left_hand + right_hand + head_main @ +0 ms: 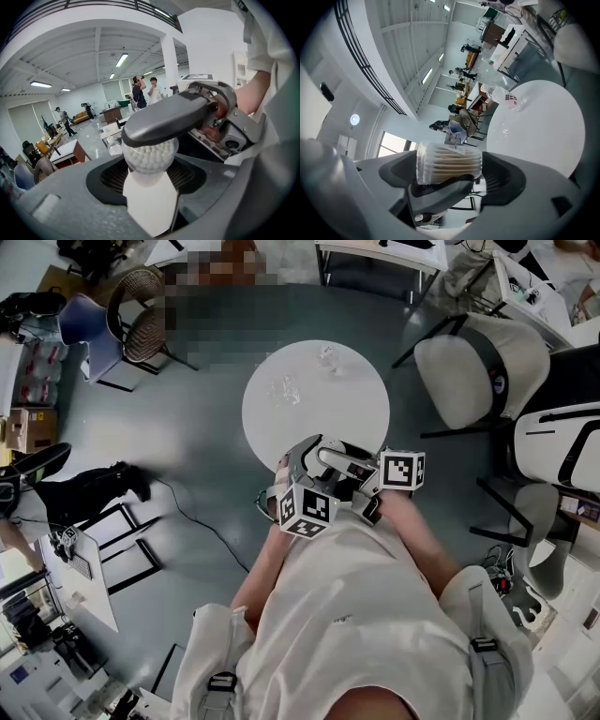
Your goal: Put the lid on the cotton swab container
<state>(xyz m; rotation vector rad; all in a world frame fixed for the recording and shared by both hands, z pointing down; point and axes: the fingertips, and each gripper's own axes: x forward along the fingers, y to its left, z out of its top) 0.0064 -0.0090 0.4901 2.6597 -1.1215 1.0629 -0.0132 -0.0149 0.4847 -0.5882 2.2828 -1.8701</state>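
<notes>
While the left gripper (151, 164) clamps the clear round plastic cotton swab container (449, 161) by the white round table (356, 418), the right gripper (449, 169) stands wide around it. The clear lid (421, 161) seems already on; probably only setting down remains.

A clear plastic bottle (505, 97) is lying on the round white bench (314, 404); a cream padded armchair (478, 371) is standing near the bench.

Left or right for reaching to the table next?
Right, probably. The left gripper is clamped on the cotton swab container, so it should keep holding. The right gripper has its jaws wide around it, seemingly not pressing, and faces the table.
</notes>
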